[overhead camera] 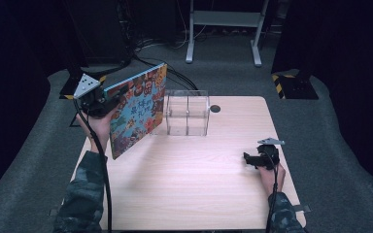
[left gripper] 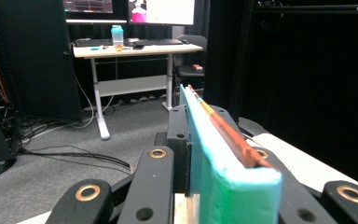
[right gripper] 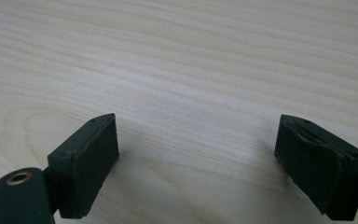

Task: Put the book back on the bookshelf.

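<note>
left tongs (left gripper: pixel 200 186) clamp a colourful book (overhead camera: pixel 138 109) beside the clear box (overhead camera: pixel 187 112); right tongs (right gripper: pixel 198 163) gape, empty.

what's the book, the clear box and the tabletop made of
Book: likely glossy printed card cover, colourful pictures with sheen; thick teal edge in the left gripper view. Clear box: probably acrylic or similar plastic, see-through with bright edges. Table: pale wood-look surface, matte, grain lines visible; possibly laminate.
</note>
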Demonstrator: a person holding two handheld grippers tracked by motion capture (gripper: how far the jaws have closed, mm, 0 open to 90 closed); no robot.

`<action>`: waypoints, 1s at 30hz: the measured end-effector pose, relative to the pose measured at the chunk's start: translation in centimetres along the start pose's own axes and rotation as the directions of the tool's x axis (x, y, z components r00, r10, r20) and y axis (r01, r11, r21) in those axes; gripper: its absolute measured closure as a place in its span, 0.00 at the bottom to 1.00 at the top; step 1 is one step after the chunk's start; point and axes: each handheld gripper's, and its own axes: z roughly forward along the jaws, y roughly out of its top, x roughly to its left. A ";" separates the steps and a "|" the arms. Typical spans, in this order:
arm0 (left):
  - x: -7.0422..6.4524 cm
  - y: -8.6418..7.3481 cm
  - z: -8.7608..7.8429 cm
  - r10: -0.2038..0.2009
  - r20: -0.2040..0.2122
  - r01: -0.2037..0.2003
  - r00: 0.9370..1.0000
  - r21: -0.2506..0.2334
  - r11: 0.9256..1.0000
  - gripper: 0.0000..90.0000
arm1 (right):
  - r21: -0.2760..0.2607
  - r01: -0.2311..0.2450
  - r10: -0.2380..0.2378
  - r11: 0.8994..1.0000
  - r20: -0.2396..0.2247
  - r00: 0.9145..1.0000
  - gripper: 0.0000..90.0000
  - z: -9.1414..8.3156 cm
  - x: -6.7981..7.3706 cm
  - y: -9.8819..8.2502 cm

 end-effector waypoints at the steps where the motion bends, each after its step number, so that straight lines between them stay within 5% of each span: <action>1: 0.0 0.0 0.1 0.000 -0.001 0.000 1.000 -0.001 1.000 0.89 | 0.000 0.000 0.000 1.000 0.000 1.000 0.14 0.0 0.0 0.0; 30: -0.4 -2.4 2.7 -0.010 -0.060 0.005 0.998 -0.085 0.996 0.89 | -0.001 -0.005 0.005 1.000 0.006 1.000 0.14 0.0 0.0 0.0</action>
